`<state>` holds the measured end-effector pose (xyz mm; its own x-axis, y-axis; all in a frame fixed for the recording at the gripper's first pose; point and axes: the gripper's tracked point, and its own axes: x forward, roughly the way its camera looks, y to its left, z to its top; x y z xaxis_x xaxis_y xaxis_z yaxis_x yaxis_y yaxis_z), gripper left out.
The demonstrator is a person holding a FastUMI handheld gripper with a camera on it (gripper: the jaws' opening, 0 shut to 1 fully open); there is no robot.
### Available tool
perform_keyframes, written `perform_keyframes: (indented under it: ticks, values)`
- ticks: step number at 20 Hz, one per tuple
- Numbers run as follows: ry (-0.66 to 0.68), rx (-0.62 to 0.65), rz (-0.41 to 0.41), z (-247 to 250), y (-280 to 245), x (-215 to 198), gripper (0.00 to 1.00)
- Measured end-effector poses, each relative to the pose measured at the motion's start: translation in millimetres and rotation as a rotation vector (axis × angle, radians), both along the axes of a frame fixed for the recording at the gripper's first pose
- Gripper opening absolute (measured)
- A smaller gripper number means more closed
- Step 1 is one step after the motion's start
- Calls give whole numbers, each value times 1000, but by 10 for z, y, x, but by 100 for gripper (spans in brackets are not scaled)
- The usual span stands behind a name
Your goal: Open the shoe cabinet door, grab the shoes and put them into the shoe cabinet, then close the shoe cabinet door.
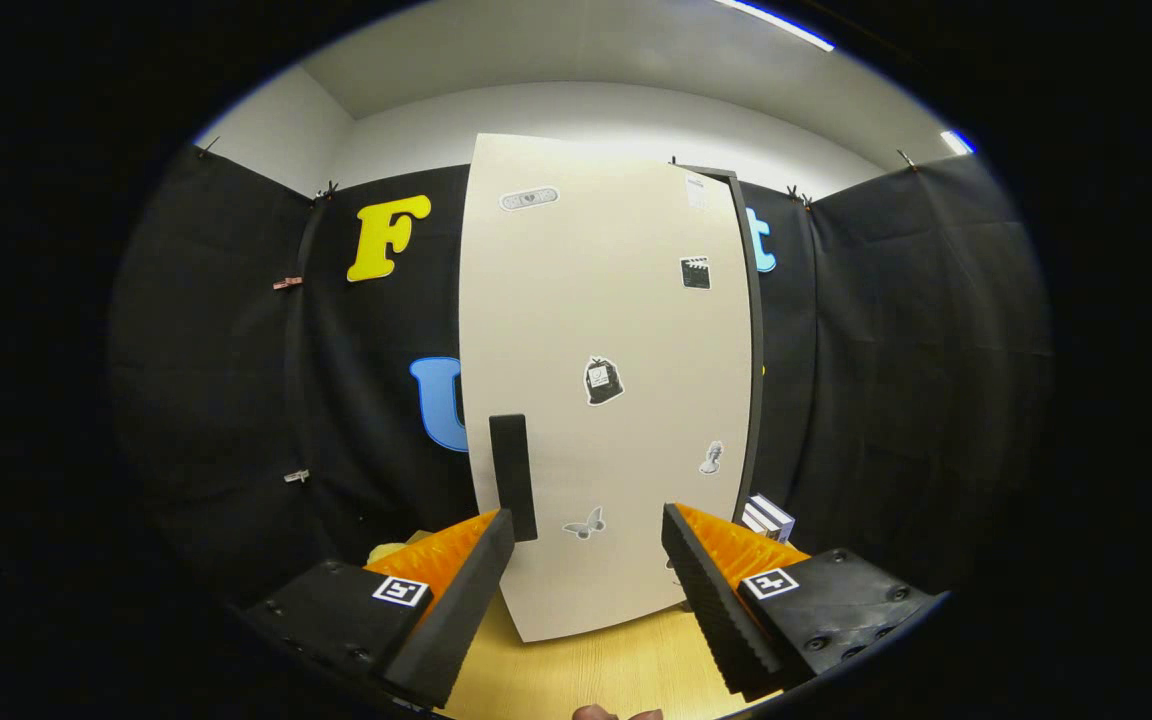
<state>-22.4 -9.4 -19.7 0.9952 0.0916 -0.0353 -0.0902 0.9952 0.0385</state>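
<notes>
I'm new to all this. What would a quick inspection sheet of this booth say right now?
Surface: pale wooden floor.
Job's things: cabinet door shut or nearly so, upright black handle near its left edge, stickers on it.
Clutter: striped box beside the cabinet; yellow item behind the left finger.
Grippers: gripper open, fingers apart just before the door, holding nothing.
Cables: nothing seen.
Surroundings: black cloth walls, pale ceiling.

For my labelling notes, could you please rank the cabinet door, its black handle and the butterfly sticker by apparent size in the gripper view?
1. Cabinet door, largest.
2. Black handle.
3. Butterfly sticker, smallest.
The gripper hangs open, holding nothing.
</notes>
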Motion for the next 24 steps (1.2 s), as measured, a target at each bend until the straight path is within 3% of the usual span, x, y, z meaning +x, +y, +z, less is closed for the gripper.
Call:
perform_keyframes:
  ticks: [24]
  values:
    - [20, -2, -9, -124, 37, 180, 98]
